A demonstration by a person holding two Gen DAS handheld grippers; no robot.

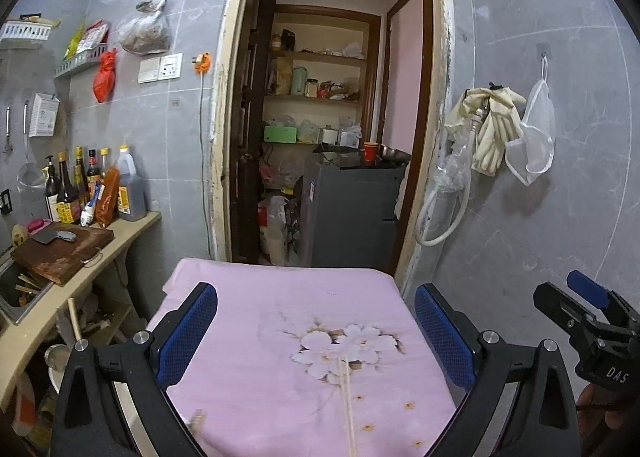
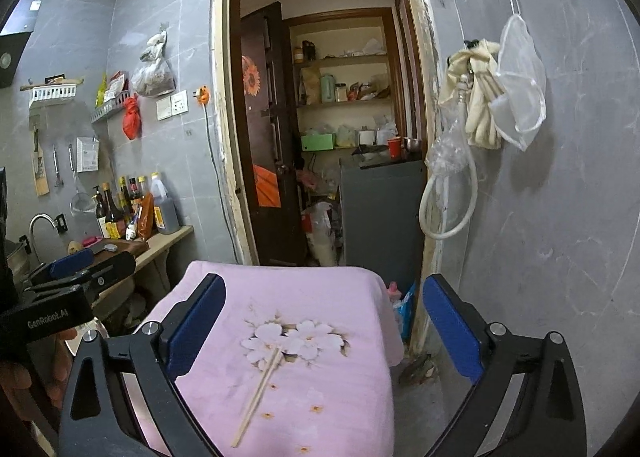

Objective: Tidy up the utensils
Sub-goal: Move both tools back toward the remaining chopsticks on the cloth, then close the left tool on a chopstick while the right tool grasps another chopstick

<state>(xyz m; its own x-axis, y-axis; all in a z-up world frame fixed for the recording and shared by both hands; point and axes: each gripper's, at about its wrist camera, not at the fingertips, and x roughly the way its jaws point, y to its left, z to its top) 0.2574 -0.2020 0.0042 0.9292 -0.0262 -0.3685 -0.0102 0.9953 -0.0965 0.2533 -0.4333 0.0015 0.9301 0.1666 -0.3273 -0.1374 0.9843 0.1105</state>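
Note:
A pair of wooden chopsticks (image 2: 258,397) lies on a pink flowered cloth (image 2: 320,297) that covers a small table. In the left wrist view the chopsticks (image 1: 347,405) run from the white flower print toward the near edge of the cloth (image 1: 260,297). My left gripper (image 1: 316,337) is open and empty above the cloth, its blue pads wide apart. My right gripper (image 2: 324,325) is open and empty, over the cloth's right half, with the chopsticks between and below its fingers. Each gripper shows at the edge of the other's view: the right one (image 1: 592,317) and the left one (image 2: 80,269).
A counter (image 1: 132,229) on the left holds sauce bottles (image 1: 100,185), a wooden cutting board (image 1: 60,253) and a sink (image 1: 20,289). A doorway (image 1: 328,97) straight ahead opens on shelves and a grey cabinet (image 1: 348,209). Gloves and a mesh bag (image 1: 532,137) hang on the right wall.

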